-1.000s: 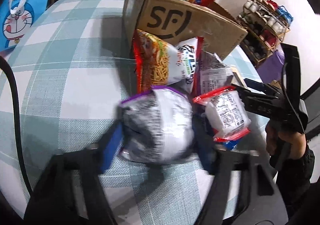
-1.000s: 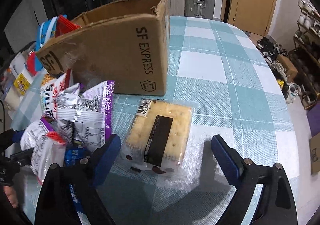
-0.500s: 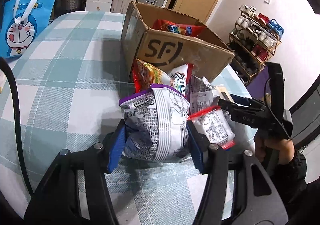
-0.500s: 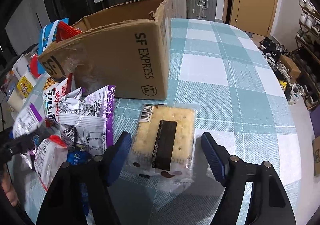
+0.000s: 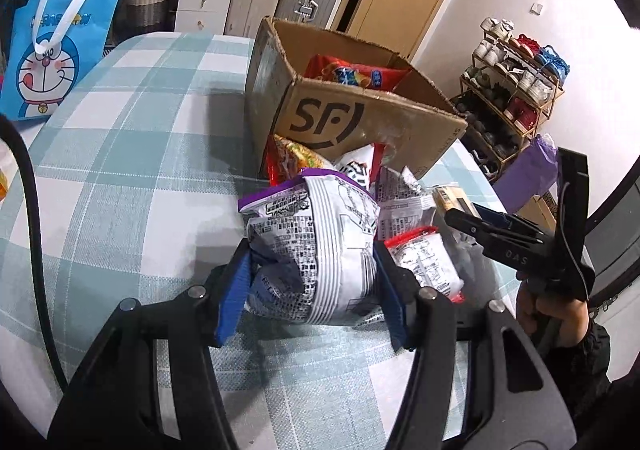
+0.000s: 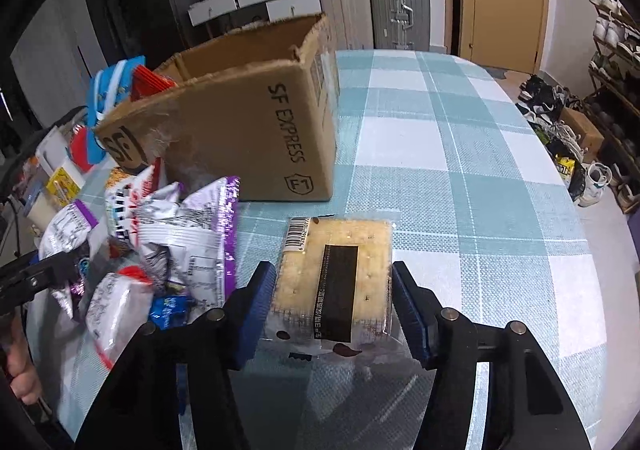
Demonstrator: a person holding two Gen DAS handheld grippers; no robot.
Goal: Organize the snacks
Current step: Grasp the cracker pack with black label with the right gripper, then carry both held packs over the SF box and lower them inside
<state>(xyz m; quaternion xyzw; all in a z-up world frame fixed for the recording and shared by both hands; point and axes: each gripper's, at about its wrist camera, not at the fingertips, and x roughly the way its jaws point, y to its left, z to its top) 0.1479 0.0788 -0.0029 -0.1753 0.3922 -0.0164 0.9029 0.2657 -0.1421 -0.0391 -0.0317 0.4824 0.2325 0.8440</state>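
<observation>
My left gripper is shut on a white and purple snack bag and holds it above the checked table, in front of the open SF cardboard box. A red snack bag lies inside the box. My right gripper is shut on a flat clear pack of crackers that rests on the table beside the box. The right gripper also shows in the left wrist view.
A pile of loose snack bags lies in front of the box, with a red-edged bag nearest. A blue Doraemon bag stands at the table's far left. Suitcases, drawers and a shoe rack stand beyond the table.
My left gripper has lifted the white and purple bag off the table and tilted up. My right gripper has closed from wide open onto the cracker pack.
</observation>
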